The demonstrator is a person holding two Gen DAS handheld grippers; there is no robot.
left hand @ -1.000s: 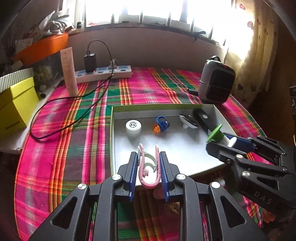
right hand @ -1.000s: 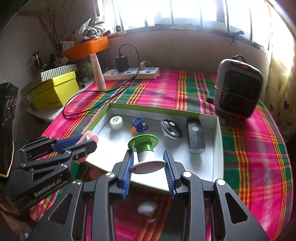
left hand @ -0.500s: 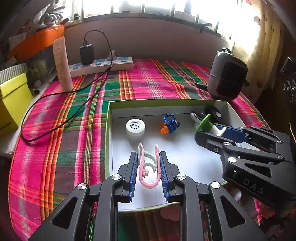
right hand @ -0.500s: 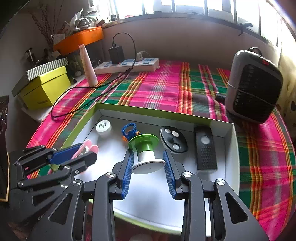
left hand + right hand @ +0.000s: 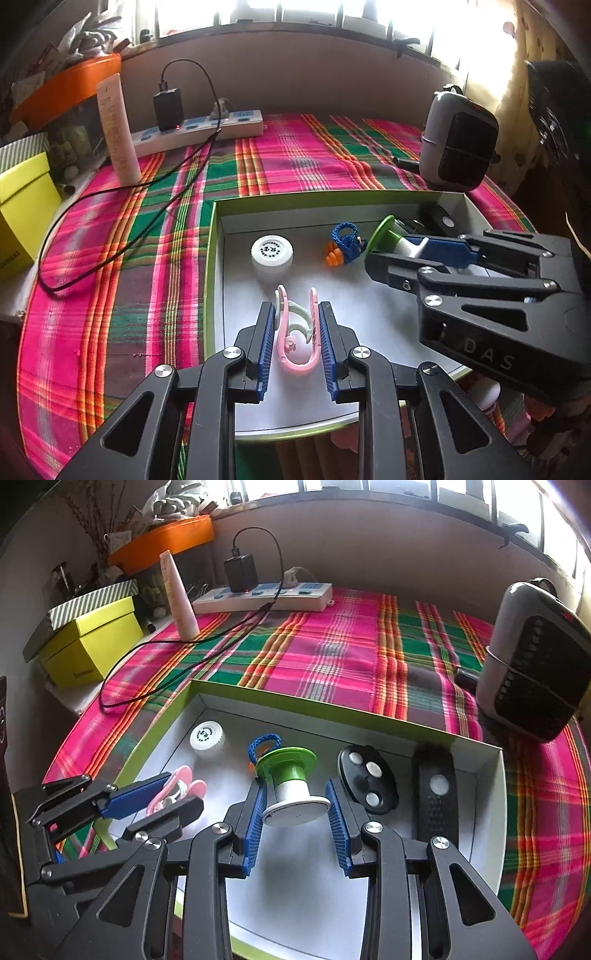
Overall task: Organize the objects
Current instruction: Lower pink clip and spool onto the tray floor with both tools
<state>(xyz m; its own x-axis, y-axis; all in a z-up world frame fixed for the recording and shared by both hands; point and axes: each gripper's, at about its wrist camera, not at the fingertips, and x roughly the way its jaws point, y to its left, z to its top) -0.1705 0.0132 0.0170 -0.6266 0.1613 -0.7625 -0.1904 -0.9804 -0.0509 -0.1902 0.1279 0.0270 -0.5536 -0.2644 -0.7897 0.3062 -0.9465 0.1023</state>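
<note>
Both grippers hang over the shallow green-edged tray (image 5: 216, 236) that sits on the plaid-covered surface (image 5: 122, 258). The left gripper (image 5: 294, 312) has its blue pads pressed in on a pink clip (image 5: 295, 352), which has a white piece hooked through it; the clip sits over the tray's near-left part, and whether it touches the tray floor I cannot tell. The right gripper (image 5: 295, 795) is closed around a green-and-white spool (image 5: 291, 782), gripping its white flange, the green end pointing toward the back wall of the tray.

On the tray floor behind them sit a white round cap (image 5: 207, 736), then a blue corded item with an orange piece (image 5: 343, 243) just beside the spool's green end. To the right lie an oval black remote (image 5: 367, 779) with three pale buttons, and a longer black remote (image 5: 436, 790) near the right wall.

Beyond the tray, a power strip (image 5: 266, 598) with a black charger plugged in lies near the wall, and a small grey heater (image 5: 532, 661) stands at the right.
</note>
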